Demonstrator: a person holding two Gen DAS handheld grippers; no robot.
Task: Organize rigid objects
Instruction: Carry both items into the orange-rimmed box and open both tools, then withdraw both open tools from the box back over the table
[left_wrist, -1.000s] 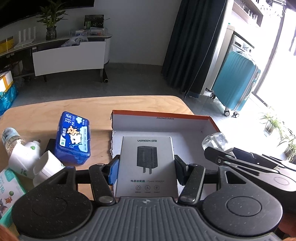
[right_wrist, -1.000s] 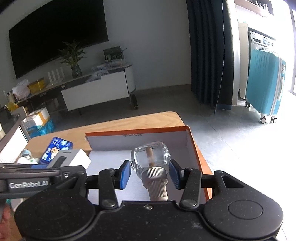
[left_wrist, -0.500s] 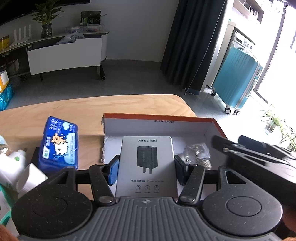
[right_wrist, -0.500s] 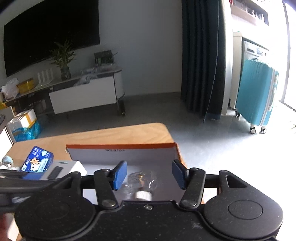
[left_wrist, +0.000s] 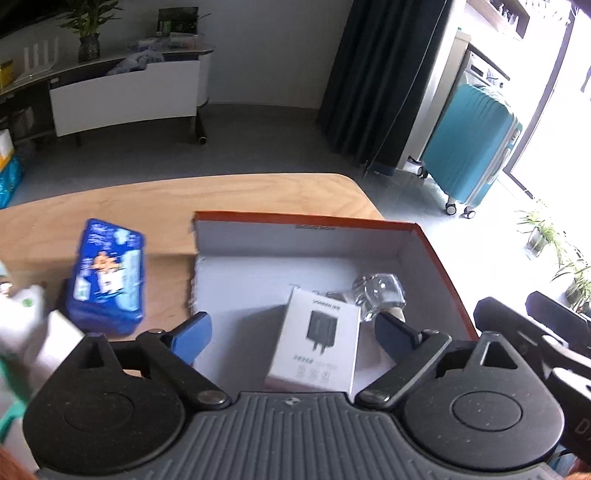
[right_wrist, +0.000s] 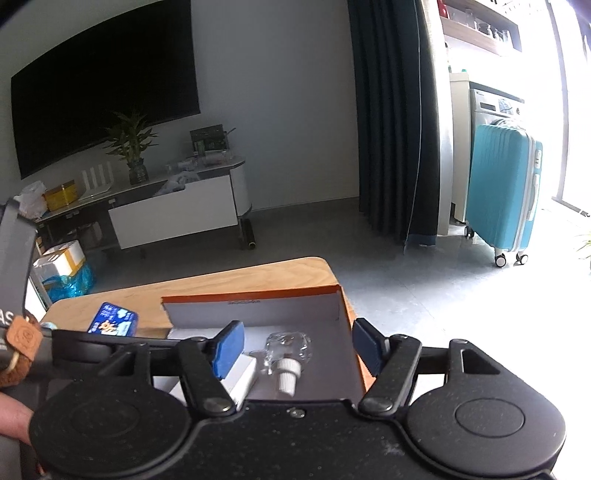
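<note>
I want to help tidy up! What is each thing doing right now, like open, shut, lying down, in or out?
Orange box: open, no lid on.
Charger box: lying flat inside the orange box.
Little clear bottle: on its side in the orange box, cap on.
Blue tissue pack: out on the table, beside the orange box.
Left tongs: just opened, holding nothing.
Right tongs: just opened, holding nothing.

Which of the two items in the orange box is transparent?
The small glass bottle with the white ribbed cap, lying on its side. The power adapter box beside it is opaque white cardboard.
</note>
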